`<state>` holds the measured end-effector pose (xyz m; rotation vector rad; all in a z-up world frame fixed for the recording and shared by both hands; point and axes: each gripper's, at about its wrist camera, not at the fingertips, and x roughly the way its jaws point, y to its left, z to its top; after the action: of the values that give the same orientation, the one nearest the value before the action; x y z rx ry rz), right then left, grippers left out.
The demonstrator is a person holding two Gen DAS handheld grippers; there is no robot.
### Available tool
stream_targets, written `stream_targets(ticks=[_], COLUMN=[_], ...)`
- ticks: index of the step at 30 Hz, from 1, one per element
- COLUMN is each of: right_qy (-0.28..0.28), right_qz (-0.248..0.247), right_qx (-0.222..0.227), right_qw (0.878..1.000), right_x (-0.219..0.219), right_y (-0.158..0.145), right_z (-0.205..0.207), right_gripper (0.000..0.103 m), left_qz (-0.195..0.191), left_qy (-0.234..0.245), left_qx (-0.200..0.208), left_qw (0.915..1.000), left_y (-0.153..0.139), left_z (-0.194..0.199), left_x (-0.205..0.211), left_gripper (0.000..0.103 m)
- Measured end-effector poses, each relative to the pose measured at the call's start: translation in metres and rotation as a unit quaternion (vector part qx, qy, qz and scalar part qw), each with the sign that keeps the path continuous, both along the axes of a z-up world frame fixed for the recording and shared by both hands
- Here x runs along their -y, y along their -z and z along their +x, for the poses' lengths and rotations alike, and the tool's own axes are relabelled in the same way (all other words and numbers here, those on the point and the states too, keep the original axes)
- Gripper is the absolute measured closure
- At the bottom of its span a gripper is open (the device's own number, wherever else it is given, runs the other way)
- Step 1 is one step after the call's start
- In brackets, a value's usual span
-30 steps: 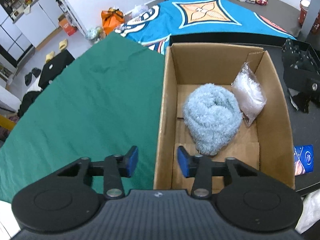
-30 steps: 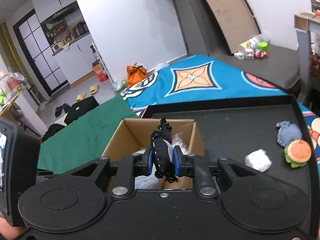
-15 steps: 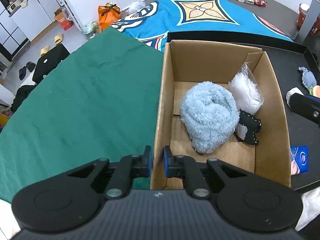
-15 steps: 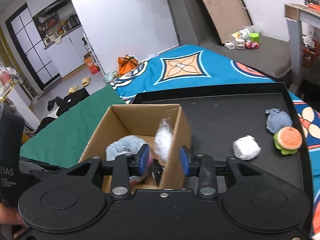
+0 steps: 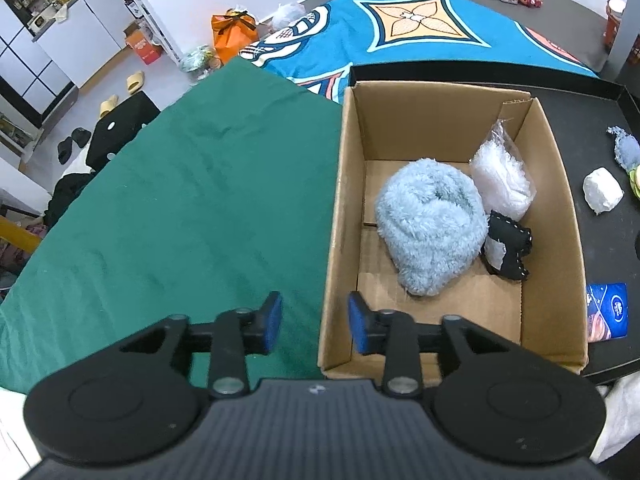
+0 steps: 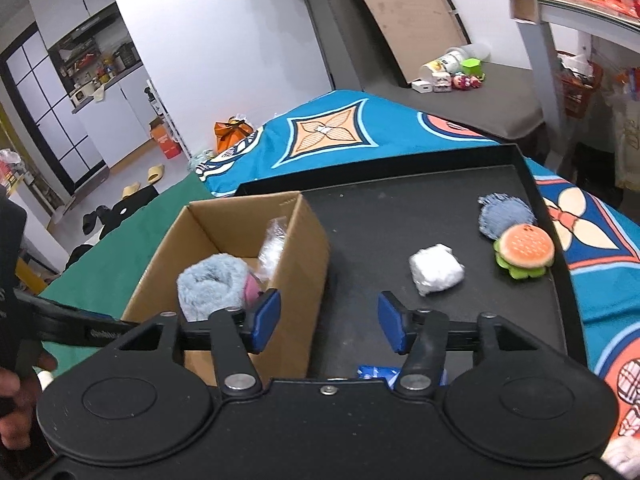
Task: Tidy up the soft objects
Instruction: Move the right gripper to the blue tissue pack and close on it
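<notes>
An open cardboard box holds a fluffy light-blue roll, a clear bag of white stuffing and a black stitched soft piece. My left gripper straddles the box's near left wall. Its jaws are opening and the pads stand clear of the cardboard. My right gripper hangs by the box's right wall, jaws opening with nothing between them. Beyond it lie a white soft ball, a burger plush and a blue frayed piece.
The box and loose items sit on a black tray with a raised rim. A green cloth lies left of the box, a blue patterned blanket behind it. A blue packet lies at the tray's near edge. A person's hand shows at the left.
My right gripper let go of the black stitched piece, which now lies in the box, and moved right over the tray, opening wider. My left gripper shut on the box wall, then opened again.
</notes>
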<state>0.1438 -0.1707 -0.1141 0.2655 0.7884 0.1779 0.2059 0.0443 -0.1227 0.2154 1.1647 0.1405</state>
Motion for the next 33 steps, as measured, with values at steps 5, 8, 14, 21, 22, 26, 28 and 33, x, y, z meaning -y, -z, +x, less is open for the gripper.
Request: stream_targets(ticks=[5, 8, 14, 21, 22, 26, 28, 33], right_qy=[0.007, 0.013, 0.025, 0.026, 0.025, 0.024, 0.022, 0.022], right_qz=[0.001, -0.002, -0.011, -0.002, 0.001, 0.017, 0.017, -0.004], right_qx=[-0.003, -0.007, -0.014, -0.026, -0.029, -0.043, -0.047, -0.062], right_qw=[1.0, 1.0, 1.0, 0.999, 0.999, 0.999, 0.998, 0.998], right_x=[0.012, 0.018, 0.03, 0.033, 0.033, 0.033, 0.03, 0.022], right_y=[0.008, 0.014, 0.034, 0.057, 0.059, 0.065, 0.07, 0.086], right_z=[-0.009, -0.013, -0.021, -0.024, -0.024, -0.02, -0.018, -0.011], right_gripper=[0.035, 0.031, 0.024, 0.024, 0.024, 0.016, 0.012, 0.009], left_qz=[0.012, 0.017, 0.026, 0.035, 0.038, 0.044, 0.046, 0.058], left_qy=[0.006, 0.011, 0.024, 0.028, 0.03, 0.038, 0.044, 0.054], left_qx=[0.013, 0.017, 0.029, 0.032, 0.032, 0.028, 0.023, 0.018], left_qw=[0.9998, 0.9997, 0.999, 0.9985, 0.9983, 0.9979, 0.9977, 0.9967], left_y=[-0.006, -0.008, -0.011, -0.01, -0.009, -0.007, -0.005, -0.003], left_z=[-0.006, -0.008, -0.013, -0.014, -0.014, -0.012, -0.011, -0.01], left_x=[0.005, 0.008, 0.011, 0.012, 0.013, 0.015, 0.018, 0.025], left_gripper=[0.05, 0.047, 0.038, 0.037, 0.037, 0.036, 0.036, 0.036])
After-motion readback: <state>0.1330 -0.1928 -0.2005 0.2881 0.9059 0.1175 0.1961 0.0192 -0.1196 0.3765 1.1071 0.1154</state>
